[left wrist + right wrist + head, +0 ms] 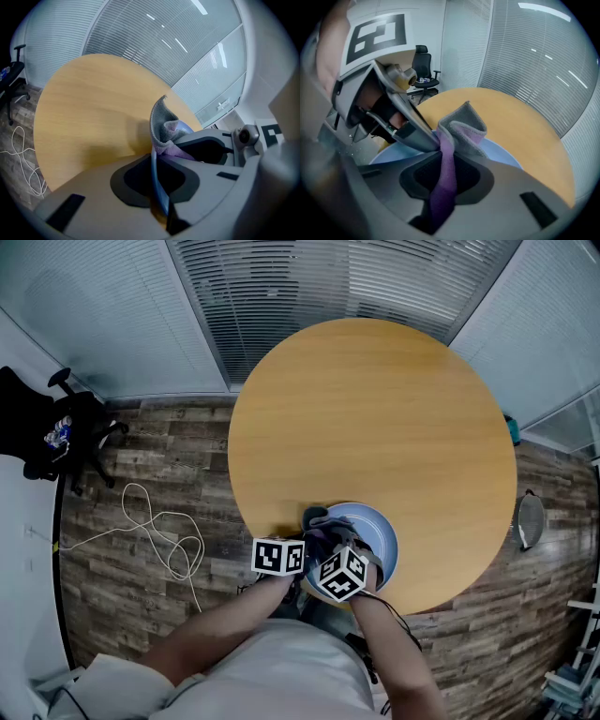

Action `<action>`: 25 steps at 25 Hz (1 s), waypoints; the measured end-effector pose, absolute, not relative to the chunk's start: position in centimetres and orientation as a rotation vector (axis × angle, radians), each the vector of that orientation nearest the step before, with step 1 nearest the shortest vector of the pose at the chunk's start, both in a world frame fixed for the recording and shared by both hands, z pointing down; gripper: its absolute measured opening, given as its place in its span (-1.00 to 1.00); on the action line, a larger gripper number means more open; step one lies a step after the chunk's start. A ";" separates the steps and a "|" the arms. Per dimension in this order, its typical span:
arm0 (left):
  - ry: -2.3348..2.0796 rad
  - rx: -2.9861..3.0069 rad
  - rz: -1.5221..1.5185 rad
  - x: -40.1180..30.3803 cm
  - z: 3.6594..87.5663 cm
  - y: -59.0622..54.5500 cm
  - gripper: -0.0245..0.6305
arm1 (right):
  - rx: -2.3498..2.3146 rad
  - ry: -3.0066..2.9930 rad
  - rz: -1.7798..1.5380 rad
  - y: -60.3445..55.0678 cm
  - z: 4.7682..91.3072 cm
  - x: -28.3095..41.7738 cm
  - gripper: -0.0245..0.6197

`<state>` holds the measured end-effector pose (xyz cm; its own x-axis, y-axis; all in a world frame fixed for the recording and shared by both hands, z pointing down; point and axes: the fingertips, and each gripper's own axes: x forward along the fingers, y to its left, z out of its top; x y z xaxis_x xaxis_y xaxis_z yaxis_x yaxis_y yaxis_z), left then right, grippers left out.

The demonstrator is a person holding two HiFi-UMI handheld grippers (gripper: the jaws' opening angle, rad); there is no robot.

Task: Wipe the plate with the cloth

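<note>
1. Progress: I'd call this mid-wipe, or right at the start of it. The round pale-blue plate sits at about 6 o'clock on the round light-wood worktop, right by the near edge, and both tools are on it.
2. The left tongs are pinched almost closed on the plate's rim, roughly at its 9 o'clock side. In the left gripper view the rim shows as a thin blue edge running down between the pads, so I reckon this hand is just steadying the plate.
3. The right tongs are clamped on the grey-and-purple fleecy cloth. A strip of it is trapped between the pads and a folded wad sticks out past the tips. The wad is at about 10 o'clock on the plate, just beside the left tongs.
4. Done so far: plate gripped, cloth gripped, cloth brought to the plate. As for what's left, I honestly can't tell how much surface has been covered. I can't make out any smear or wet trail. The stretch from 12 to 4 o'clock is bare, so my guess is most of the wiping remains.
5. Orientation: the plate is round, so it has no real long axis. Its face points up, and I can't tell if the gripped side is lifted off the worktop. The cloth's long axis runs along the right tongs, with the folded free end pointing toward about 11 o'clock in the head view.
</note>
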<state>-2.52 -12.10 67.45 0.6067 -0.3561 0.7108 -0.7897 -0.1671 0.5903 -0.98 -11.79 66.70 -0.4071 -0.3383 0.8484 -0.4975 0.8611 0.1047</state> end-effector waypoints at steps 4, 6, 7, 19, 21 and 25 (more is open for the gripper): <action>-0.938 1.766 0.507 -2.5 67.5 -12.0 -0.83 | 0.610 -2.033 0.198 -11.7 66.8 -1.0 -0.69; -0.939 1.766 0.507 -2.5 67.5 -11.9 -0.83 | 0.610 -2.030 0.197 -11.6 66.8 -1.0 -0.69; -0.940 1.766 0.507 -2.5 67.5 -11.9 -0.83 | 0.609 -2.029 0.197 -11.6 66.8 -1.0 -0.69; -0.946 1.753 0.493 -2.7 67.5 -12.0 -0.83 | 0.669 -2.042 0.324 -11.9 66.8 -0.9 -0.69; -0.954 1.754 0.497 -2.7 67.5 -12.0 -0.83 | 0.671 -2.048 0.341 -11.9 66.8 -0.8 -0.69; -0.952 1.754 0.494 -2.6 67.5 -12.1 -0.82 | 0.687 -2.065 0.373 -12.0 66.7 -0.5 -0.69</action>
